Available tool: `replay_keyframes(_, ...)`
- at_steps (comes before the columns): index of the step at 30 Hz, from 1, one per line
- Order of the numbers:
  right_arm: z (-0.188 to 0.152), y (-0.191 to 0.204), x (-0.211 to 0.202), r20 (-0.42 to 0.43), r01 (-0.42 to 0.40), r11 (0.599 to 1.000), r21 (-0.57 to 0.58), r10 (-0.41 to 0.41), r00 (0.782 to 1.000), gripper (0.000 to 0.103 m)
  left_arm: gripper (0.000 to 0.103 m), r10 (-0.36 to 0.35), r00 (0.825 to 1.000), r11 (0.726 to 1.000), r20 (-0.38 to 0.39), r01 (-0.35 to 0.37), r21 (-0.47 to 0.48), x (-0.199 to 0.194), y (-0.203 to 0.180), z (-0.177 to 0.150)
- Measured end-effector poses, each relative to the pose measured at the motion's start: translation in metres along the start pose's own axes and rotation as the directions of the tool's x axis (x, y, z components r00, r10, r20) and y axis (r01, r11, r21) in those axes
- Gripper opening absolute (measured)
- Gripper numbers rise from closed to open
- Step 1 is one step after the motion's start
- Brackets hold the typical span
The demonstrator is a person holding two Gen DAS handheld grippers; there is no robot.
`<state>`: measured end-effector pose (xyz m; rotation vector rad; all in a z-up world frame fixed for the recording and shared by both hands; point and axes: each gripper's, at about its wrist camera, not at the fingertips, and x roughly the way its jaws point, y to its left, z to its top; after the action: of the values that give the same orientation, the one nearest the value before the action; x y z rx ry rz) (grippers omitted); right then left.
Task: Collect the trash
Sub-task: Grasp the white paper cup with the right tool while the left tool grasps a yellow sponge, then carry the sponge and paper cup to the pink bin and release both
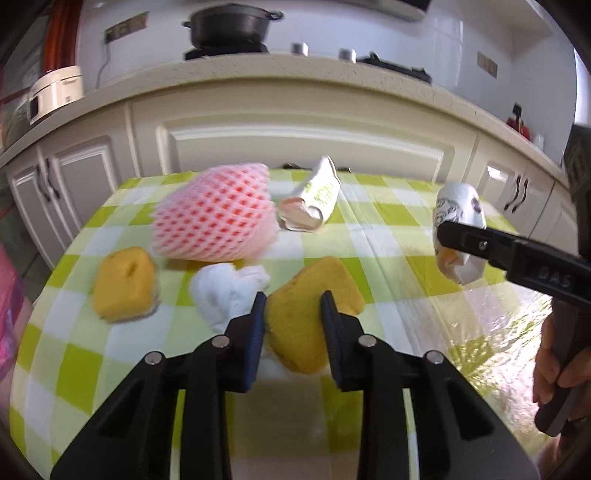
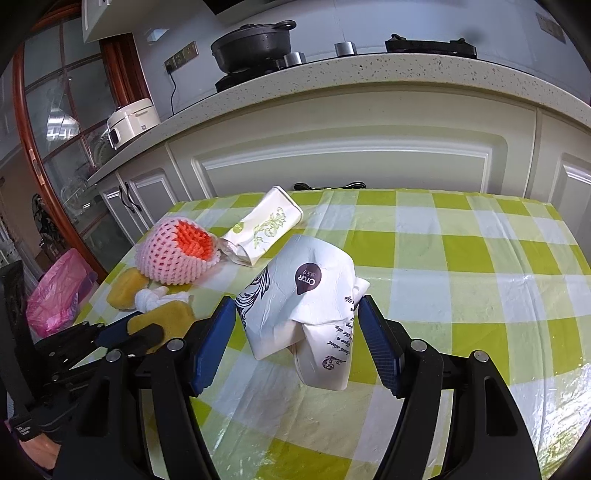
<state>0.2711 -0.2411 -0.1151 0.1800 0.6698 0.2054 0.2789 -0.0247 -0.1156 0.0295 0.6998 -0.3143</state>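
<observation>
My left gripper (image 1: 293,308) is shut on a yellow sponge piece (image 1: 314,314), its fingers pressing both sides; it also shows in the right wrist view (image 2: 162,321). My right gripper (image 2: 297,306) is open around a crumpled white paper cup (image 2: 306,314) with dark print, the pads apart from it on both sides. The cup also shows in the left wrist view (image 1: 458,229) with one right finger across it. On the green checked tablecloth (image 1: 388,266) lie a pink foam fruit net (image 1: 214,218), a second yellow sponge piece (image 1: 123,284), a white tissue wad (image 1: 229,291) and a crushed white carton (image 1: 314,199).
White kitchen cabinets (image 1: 295,136) stand just beyond the table's far edge. The counter above holds a black pot (image 1: 232,22) and a white rice cooker (image 1: 55,92). A pink plastic bag (image 2: 59,295) hangs left of the table.
</observation>
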Motion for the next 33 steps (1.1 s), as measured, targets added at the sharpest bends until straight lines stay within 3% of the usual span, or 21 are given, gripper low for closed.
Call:
replay_keyframes(9, -0.011, 0.044, -0.02, 0.001, -0.067, 0.996, -0.061, 0.068, 0.998, 0.065, 0.025, 0.044, 0.997, 0.998, 0.06, -0.042, -0.043, -0.064, 0.02, -0.017)
replay_keyframes(17, -0.026, 0.091, -0.034, -0.022, -0.111, 0.983, -0.149, 0.109, 0.994, 0.065, 0.025, 0.158, 0.982, 0.984, 0.099, -0.149, -0.096, -0.115, 0.044, -0.041)
replay_keyframes(23, -0.036, 0.127, -0.048, -0.025, -0.137, 0.962, -0.236, 0.135, 0.991, 0.065, 0.025, 0.181, 0.977, 0.975, 0.116, -0.162, -0.152, -0.15, 0.062, -0.052)
replay_keyframes(33, -0.041, 0.182, -0.072, -0.022, -0.193, 0.914, -0.356, 0.198, 0.98, 0.065, 0.026, 0.265, 0.951, 0.949, 0.162, -0.227, -0.218, -0.202, 0.093, -0.067)
